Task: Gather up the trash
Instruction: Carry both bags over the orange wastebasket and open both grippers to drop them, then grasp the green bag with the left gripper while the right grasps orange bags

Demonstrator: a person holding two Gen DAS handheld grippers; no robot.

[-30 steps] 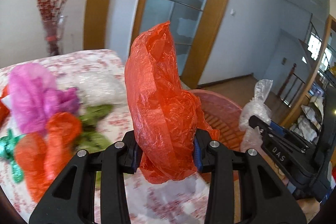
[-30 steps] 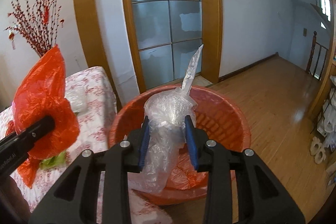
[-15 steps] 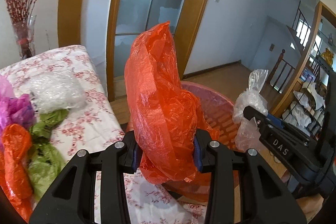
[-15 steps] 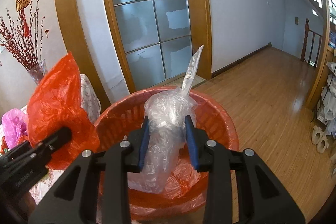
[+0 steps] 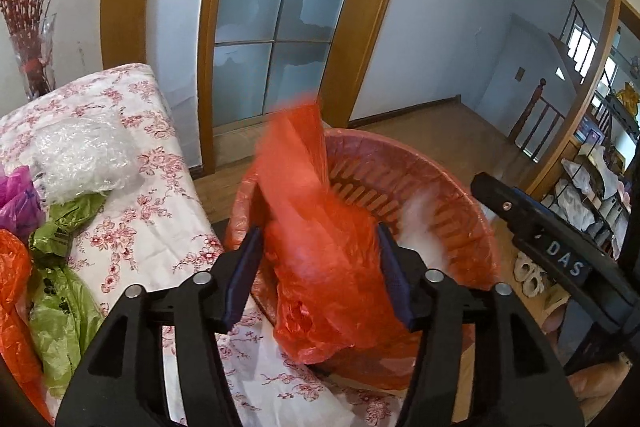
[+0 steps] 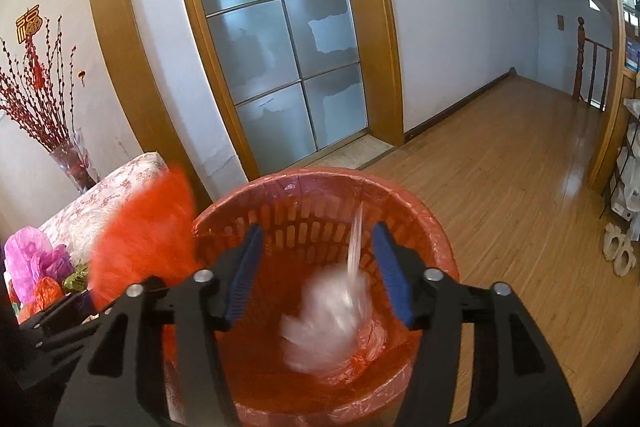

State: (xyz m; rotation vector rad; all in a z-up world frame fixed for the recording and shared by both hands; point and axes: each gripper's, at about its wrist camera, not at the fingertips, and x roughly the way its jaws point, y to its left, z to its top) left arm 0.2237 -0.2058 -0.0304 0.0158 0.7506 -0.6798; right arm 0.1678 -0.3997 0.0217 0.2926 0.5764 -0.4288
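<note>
My left gripper is open above the near rim of the red basket. A blurred orange-red plastic bag hangs loose between its spread jaws, over the basket. My right gripper is open over the same basket. A blurred clear plastic bag is in mid-air inside the basket, below the jaws. The orange-red bag also shows blurred in the right wrist view, left of the basket.
A table with a floral cloth stands left of the basket and carries clear, green, pink and orange plastic trash. A vase of red branches stands at the table's far end. Wooden floor lies to the right.
Both grippers have opened. The clear bag has dropped from the right gripper into the basket. The orange-red bag has come loose in the left gripper and is slipping down.
</note>
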